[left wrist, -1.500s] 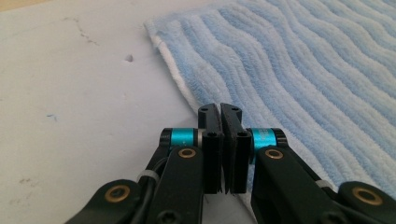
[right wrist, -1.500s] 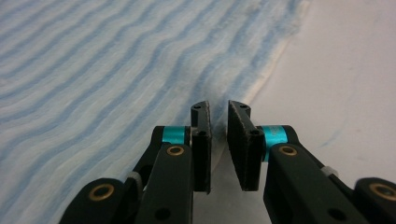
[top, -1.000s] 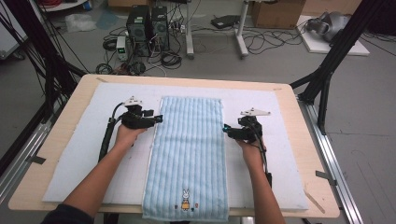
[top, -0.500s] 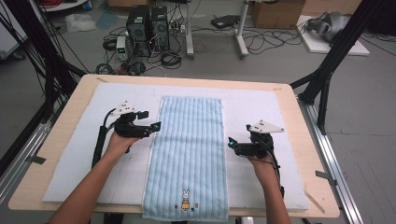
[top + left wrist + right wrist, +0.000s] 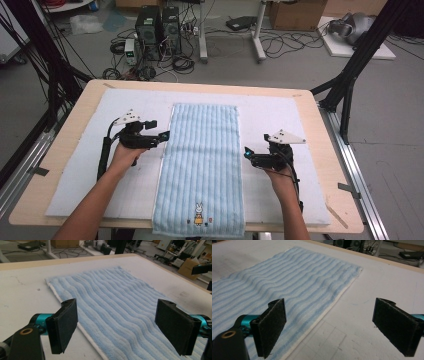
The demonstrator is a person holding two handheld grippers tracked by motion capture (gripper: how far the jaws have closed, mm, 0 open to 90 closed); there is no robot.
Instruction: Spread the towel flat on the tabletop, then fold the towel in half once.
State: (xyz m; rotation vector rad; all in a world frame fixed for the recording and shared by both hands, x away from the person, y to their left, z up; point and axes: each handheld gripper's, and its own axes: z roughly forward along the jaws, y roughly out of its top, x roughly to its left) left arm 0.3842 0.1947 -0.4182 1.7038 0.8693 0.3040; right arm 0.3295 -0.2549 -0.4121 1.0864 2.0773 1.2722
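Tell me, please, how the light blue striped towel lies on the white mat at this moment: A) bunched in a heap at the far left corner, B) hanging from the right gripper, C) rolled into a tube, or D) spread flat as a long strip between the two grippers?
D: the towel lies flat and lengthwise on the white mat, with the left gripper at one long edge and the right gripper at the other, both open and empty.

Our left gripper (image 5: 116,327) hovering over light blue ribbed towel (image 5: 120,300), jaws just opened wide, nothing pinched between pads. Towel lying flat on white mat (image 5: 22,290), its cream edge running just under our left-hand pad (image 5: 63,325).
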